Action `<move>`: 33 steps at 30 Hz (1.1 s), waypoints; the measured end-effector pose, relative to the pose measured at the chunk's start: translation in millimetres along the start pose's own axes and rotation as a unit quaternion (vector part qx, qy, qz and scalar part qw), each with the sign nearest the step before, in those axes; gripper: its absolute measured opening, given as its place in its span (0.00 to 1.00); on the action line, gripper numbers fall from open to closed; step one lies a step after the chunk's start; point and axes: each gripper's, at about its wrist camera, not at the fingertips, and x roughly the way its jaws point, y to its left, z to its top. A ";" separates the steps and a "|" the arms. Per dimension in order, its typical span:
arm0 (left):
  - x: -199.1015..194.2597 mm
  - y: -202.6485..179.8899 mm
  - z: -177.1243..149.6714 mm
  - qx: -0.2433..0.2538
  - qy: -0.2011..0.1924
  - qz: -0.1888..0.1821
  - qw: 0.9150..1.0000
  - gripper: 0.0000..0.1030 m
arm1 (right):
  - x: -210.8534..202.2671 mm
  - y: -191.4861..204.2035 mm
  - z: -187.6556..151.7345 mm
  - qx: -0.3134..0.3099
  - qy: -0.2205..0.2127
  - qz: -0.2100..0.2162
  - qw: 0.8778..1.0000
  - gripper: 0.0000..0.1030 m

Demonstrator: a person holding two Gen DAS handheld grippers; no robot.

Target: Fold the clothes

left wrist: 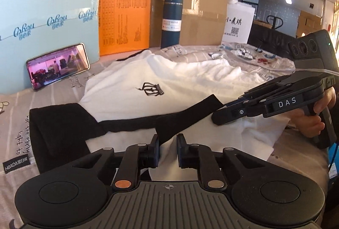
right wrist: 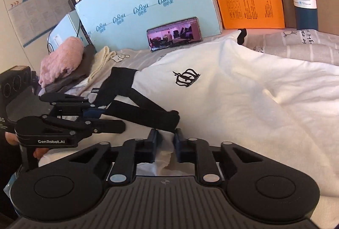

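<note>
A white T-shirt (left wrist: 148, 72) with black trim and a black crown logo (left wrist: 151, 89) lies spread on the bed; it also shows in the right wrist view (right wrist: 243, 91). My left gripper (left wrist: 167, 144) is shut on the shirt's near edge, pinching white cloth and black trim (left wrist: 180, 120). My right gripper (right wrist: 166, 140) is shut on the same edge beside it, by the black collar (right wrist: 148, 110). Each gripper shows in the other's view: the right one (left wrist: 220, 116) to my right, the left one (right wrist: 118, 125) to my left.
A grey striped sheet (left wrist: 17, 127) covers the bed. At the back stand a light blue box (left wrist: 48, 8), an orange sheet (left wrist: 125, 12), a blue bottle (left wrist: 171, 19), a cardboard box (left wrist: 203, 17) and a phone (left wrist: 58, 64). Folded clothes (right wrist: 63, 61) are piled at the left.
</note>
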 end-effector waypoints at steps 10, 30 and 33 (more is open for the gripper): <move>-81.4 -18.0 -6.1 -0.027 -0.170 -0.149 0.974 0.09 | -89.0 25.1 -16.2 0.007 -0.134 0.078 0.988 0.09; -79.1 -58.2 -33.8 0.031 -0.060 -0.359 0.931 0.90 | -149.0 46.0 -124.3 0.026 -0.070 0.120 0.990 0.45; -74.1 -50.2 -18.2 0.008 -0.095 -0.324 0.941 0.93 | -171.4 31.4 -121.2 0.056 -0.130 0.087 0.986 0.55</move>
